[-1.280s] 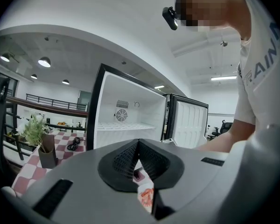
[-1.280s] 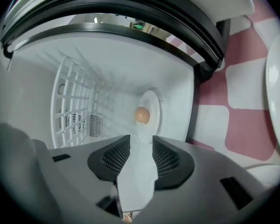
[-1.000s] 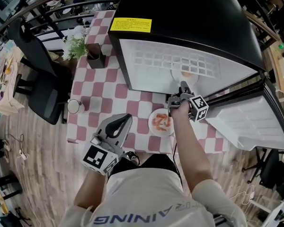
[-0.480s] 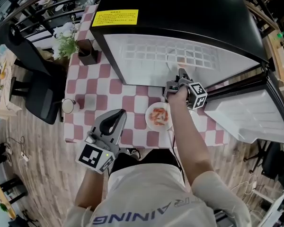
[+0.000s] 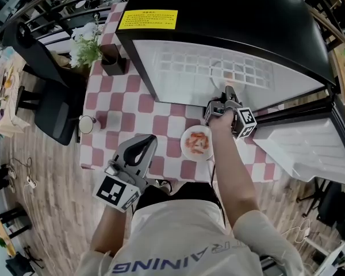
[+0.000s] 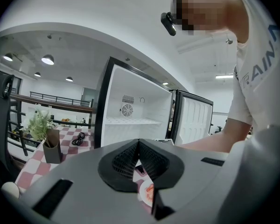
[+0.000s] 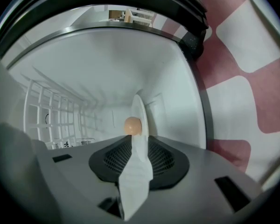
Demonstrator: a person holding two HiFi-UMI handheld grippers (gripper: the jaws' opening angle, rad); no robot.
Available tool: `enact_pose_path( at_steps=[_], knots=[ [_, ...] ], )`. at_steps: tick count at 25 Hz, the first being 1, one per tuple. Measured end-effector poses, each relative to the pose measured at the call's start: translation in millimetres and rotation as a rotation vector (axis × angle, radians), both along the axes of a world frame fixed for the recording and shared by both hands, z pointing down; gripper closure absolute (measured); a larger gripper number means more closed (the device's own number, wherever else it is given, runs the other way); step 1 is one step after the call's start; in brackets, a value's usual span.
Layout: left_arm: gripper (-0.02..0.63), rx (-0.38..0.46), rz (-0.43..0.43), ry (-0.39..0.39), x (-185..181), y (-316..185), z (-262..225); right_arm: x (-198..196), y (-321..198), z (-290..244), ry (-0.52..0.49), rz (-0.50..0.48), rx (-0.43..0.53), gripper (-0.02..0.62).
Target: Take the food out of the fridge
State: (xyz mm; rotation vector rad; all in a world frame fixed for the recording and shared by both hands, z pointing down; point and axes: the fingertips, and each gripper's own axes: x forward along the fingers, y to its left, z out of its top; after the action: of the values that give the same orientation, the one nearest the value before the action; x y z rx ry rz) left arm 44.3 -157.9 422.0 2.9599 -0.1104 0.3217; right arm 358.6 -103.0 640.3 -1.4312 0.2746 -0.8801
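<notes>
The small white plate carrying one round tan piece of food lies inside the black fridge, below its white wire shelf and near the front edge. Your right gripper has just been closing and now pinches the plate's rim. That hold is thin: tilt the plate while pulling and the food could roll off, or the rim could slip free. Your left gripper hangs pressed together, empty, at the checked table's near edge.

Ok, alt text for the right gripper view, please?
The right claw, its jaws having just been closing, grips the rim of a white plate bearing a small round orange-brown food, inside the white fridge. Red-and-white checked tablecloth shows at right.
</notes>
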Motion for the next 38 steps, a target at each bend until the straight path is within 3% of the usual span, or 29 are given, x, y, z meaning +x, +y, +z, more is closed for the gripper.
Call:
enact_pose_path(
  at_steps=[2,4,10,21,25,30,38],
  knots=[
    [0.598,-0.001,-0.006,-0.007,-1.8,0.4,1.7,-1.4,0.5,5.0,-0.023,0.002,-0.008,0.527],
    [0.599,-0.003,-0.01,-0.013,-4.2,1.7,3.3,-2.5,0.1,7.8,-0.038,0.007,-0.006,0.551],
    [0.598,0.005,-0.007,-0.025,-8.6,3.6,4.0,-3.4,-2.6,6.8,-0.029,0.015,0.033,0.565],
    [0.598,0.01,-0.008,-0.034,-15.0,10.9,3.3,-11.0,4.7,-15.3,0.133,-0.057,0.083,0.569],
    [0.598,0.01,-0.013,-0.023,-19.6,11.4,2.5,-29.6,7.8,-29.4,0.182,-0.122,0.096,0.569],
    [0.598,0.008,-0.026,-0.023,-26.2,14.7,-1.4,-67.0,19.5,-38.8,0.173,-0.246,0.087,0.569],
    [0.6,-0.012,-0.15,-0.016,-64.9,-2.4,5.4,-138.5,34.6,-42.4,0.184,-0.452,0.075,0.569]
  ],
)
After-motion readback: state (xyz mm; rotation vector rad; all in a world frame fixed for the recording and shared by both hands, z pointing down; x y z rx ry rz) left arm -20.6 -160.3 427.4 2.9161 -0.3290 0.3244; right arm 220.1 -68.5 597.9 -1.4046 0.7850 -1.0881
